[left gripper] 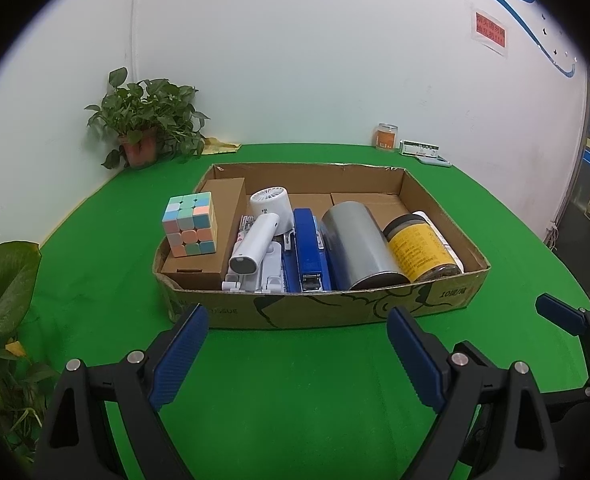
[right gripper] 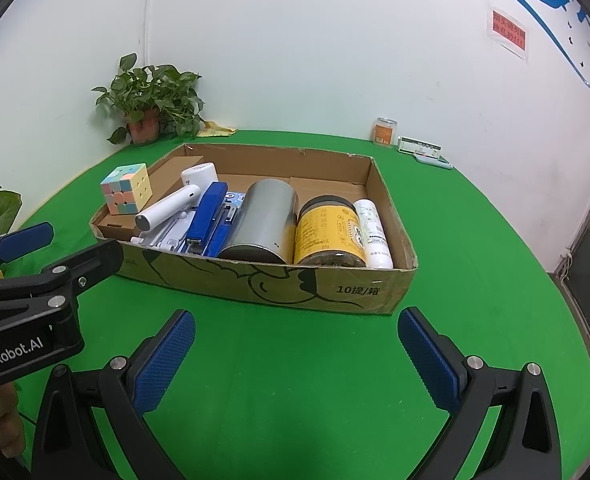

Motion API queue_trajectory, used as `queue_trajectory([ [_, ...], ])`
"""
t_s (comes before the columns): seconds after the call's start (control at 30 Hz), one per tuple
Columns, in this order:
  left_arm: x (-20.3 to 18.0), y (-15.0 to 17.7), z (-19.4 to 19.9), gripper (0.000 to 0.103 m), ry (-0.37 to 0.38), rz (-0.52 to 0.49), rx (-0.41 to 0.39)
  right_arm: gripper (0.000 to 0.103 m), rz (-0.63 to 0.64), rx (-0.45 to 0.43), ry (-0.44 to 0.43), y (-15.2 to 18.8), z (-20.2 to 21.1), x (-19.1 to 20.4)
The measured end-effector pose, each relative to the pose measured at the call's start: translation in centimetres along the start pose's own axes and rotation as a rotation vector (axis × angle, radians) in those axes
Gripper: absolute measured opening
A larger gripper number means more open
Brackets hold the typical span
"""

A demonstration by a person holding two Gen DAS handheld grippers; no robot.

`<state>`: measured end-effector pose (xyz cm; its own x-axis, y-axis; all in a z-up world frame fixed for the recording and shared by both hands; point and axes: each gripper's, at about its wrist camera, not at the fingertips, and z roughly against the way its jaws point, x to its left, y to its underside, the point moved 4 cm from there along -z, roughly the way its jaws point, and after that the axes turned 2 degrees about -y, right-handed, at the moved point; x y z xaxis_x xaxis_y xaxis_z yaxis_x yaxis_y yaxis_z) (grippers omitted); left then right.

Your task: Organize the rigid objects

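Observation:
A shallow cardboard box (left gripper: 315, 308) (right gripper: 279, 280) on the green table holds a pastel cube (left gripper: 190, 225) (right gripper: 126, 189) on a brown carton (left gripper: 223, 216), a white handheld fan (left gripper: 255, 240) (right gripper: 167, 208), a blue stapler (left gripper: 309, 244) (right gripper: 207, 218), a silver can (left gripper: 355, 240) (right gripper: 265, 220), a yellow-labelled jar (left gripper: 421, 248) (right gripper: 331, 232) and a white bottle (right gripper: 375, 232). My left gripper (left gripper: 297, 356) is open and empty just in front of the box. My right gripper (right gripper: 297, 360) is open and empty, also in front of it.
A potted plant (left gripper: 143, 124) (right gripper: 151, 100) stands at the back left corner. An orange-labelled jar (left gripper: 387, 136) (right gripper: 385, 130) and a small flat box (left gripper: 419, 148) sit by the back wall. Large leaves (left gripper: 3, 280) hang at the left table edge.

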<state>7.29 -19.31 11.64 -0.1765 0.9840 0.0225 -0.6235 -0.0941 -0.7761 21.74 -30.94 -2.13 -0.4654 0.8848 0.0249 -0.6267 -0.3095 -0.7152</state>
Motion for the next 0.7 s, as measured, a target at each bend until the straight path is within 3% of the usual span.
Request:
queue_trajectory([
  [0.57, -0.04, 0.02, -0.6, 0.091, -0.006, -0.007, 0.006, 0.102, -0.005, 0.002, 0.006, 0.11, -0.44, 0.24],
  [0.7, -0.24, 0.02, -0.56, 0.091, 0.019, -0.021, -0.023, 0.102, -0.008, 0.001, 0.006, 0.08, -0.64, 0.35],
])
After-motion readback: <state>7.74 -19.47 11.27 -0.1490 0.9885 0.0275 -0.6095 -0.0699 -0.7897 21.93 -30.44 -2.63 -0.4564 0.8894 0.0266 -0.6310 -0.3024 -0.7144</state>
